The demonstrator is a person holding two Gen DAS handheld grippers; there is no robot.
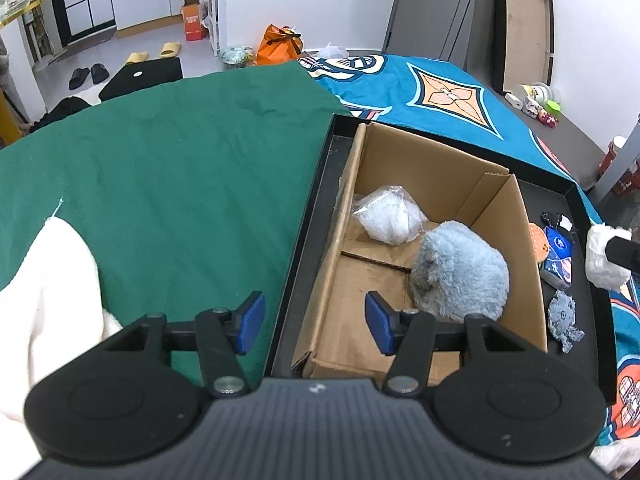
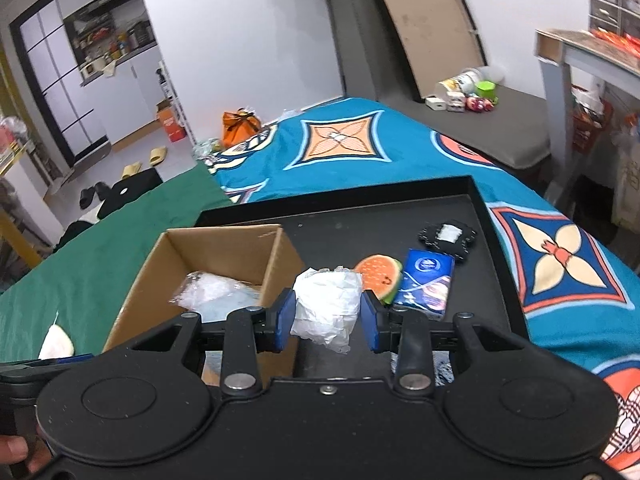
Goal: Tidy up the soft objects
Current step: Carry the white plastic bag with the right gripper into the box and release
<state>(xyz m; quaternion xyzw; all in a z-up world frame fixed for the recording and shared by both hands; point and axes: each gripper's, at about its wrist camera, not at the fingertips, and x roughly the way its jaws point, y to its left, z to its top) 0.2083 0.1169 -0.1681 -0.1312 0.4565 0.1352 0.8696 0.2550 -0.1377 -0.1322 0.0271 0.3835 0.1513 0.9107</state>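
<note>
Our right claw pinches a crumpled white bundle between its blue pads, just right of the cardboard box. Our left claw stands half open and empty over the box's near left edge; ahead inside lie a blue plush and a plastic bag.

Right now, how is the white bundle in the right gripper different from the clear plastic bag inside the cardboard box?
The white bundle is opaque and crumpled; the clear plastic bag is see-through with white stuff inside. The bundle is clamped in the right gripper and held off the black tray; the bag lies loose on the floor of the cardboard box, beside the blue plush. Both look soft and whitish.
</note>
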